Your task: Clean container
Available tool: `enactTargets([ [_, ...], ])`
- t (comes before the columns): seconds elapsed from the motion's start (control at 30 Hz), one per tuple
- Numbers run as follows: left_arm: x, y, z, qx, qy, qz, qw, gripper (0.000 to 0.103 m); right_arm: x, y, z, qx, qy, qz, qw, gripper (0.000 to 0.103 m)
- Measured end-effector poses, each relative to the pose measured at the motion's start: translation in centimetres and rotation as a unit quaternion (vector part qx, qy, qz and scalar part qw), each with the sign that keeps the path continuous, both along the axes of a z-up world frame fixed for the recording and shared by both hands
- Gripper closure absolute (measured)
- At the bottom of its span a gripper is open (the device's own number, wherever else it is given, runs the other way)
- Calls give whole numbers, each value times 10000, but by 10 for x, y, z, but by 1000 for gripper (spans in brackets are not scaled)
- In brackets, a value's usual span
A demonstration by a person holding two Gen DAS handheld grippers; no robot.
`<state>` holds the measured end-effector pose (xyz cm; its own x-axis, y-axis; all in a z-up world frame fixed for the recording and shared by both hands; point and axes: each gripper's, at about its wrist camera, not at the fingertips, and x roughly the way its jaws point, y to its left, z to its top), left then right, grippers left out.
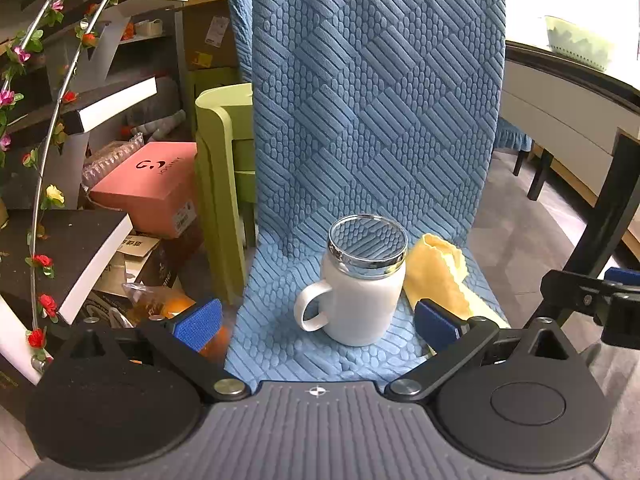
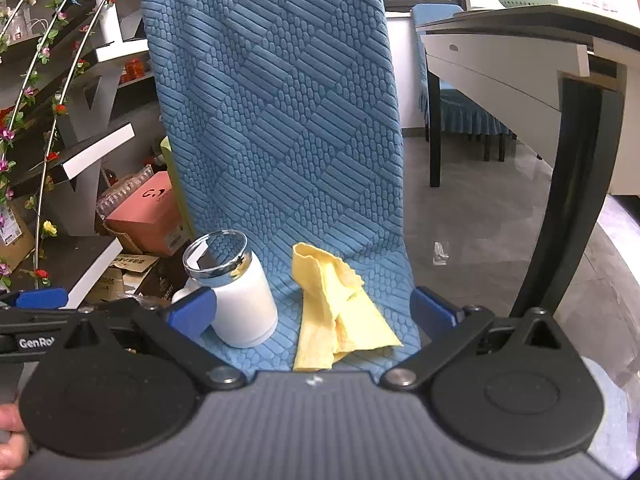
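Observation:
A white mug-shaped container (image 1: pixel 360 296) with a handle on its left and a silver-rimmed glass lid stands upright on a blue-covered chair seat (image 1: pixel 280 320). A crumpled yellow cloth (image 1: pixel 444 272) lies just to its right. My left gripper (image 1: pixel 318 322) is open and empty, its jaws standing either side of the container, a little short of it. In the right wrist view the container (image 2: pixel 240 296) is left of centre and the cloth (image 2: pixel 336 316) lies between the jaws of my open, empty right gripper (image 2: pixel 312 314).
The tall blue chair back (image 1: pixel 372 100) rises behind the objects. Shelves with flower garlands, a pink box (image 1: pixel 156 184) and cardboard clutter stand at the left. A green stool (image 1: pixel 224 176) is beside the chair. A black table leg (image 2: pixel 576 200) and a white table are at the right.

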<state>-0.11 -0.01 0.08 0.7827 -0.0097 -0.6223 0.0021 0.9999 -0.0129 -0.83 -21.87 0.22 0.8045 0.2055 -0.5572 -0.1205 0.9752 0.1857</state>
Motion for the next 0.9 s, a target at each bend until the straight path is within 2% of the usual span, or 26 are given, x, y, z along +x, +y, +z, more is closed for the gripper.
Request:
enactTargets([
  [0.9, -6, -3, 10, 43, -29, -131, 9999, 0, -2, 0, 2, -140, 160, -128, 9997, 0],
])
